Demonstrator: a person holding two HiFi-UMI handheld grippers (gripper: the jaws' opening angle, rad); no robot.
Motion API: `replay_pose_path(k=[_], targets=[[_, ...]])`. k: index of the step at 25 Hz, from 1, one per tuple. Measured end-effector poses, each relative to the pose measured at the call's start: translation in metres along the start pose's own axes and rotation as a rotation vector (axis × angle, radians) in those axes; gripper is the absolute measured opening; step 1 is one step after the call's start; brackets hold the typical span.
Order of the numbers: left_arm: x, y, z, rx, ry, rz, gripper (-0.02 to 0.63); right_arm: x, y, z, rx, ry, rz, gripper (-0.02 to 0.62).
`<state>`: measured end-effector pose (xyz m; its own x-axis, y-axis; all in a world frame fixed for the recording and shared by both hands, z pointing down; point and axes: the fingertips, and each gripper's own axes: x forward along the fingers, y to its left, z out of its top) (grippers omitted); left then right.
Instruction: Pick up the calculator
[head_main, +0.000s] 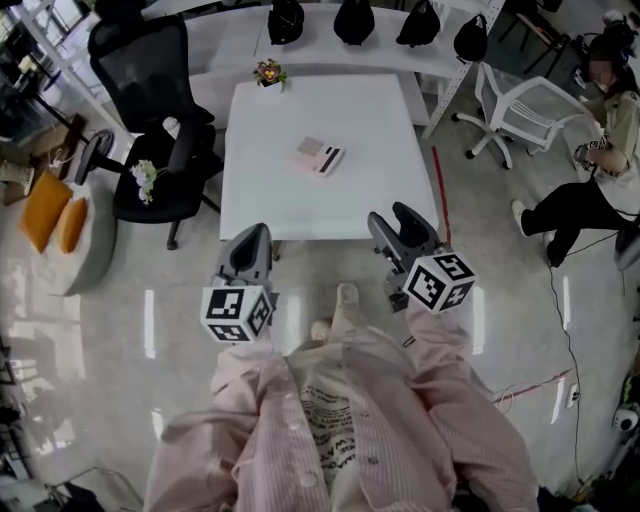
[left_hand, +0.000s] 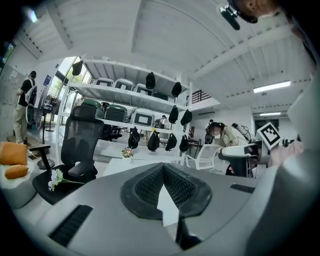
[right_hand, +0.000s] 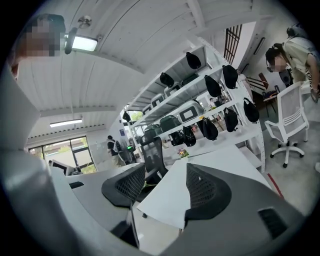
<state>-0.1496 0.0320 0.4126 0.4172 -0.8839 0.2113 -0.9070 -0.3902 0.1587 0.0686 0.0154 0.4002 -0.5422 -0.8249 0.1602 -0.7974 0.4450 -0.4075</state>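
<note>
The calculator (head_main: 319, 156) lies on the tabletop (head_main: 290, 205), at 12 o'clock from the closed, empty left tongs (head_main: 252, 240) and open right tongs (head_main: 396, 222).

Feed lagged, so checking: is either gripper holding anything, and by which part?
Nothing is held. Left gripper jaws together, right gripper jaws apart, both empty; the calculator lies on the table.

A black chair (head_main: 140, 60) stands beside the white table (head_main: 290, 205).

Nothing legible anywhere. Dark print on the shirt (head_main: 325, 415), behind both pairs of jaws, too small to read. Only coded squares on the left cube (head_main: 238, 313) and right cube (head_main: 441, 281).
</note>
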Motion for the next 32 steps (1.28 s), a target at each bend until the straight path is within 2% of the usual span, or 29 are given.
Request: replay_pose_path(k=[9, 18, 32], targets=[[0.034, 0.025, -0.008, -0.036, 0.020, 0.026, 0.001, 0.045, -0.024, -0.005, 0.030, 0.037, 0.009, 0.225], [0.113, 0.056, -0.016, -0.078, 0.088, 0.041, 0.000, 0.123, -0.077, -0.005, 0.092, 0.101, 0.006, 0.225], [0.213, 0.089, -0.075, -0.203, 0.261, 0.088, 0.000, 0.228, -0.150, -0.059, 0.276, 0.327, 0.017, 0.225]])
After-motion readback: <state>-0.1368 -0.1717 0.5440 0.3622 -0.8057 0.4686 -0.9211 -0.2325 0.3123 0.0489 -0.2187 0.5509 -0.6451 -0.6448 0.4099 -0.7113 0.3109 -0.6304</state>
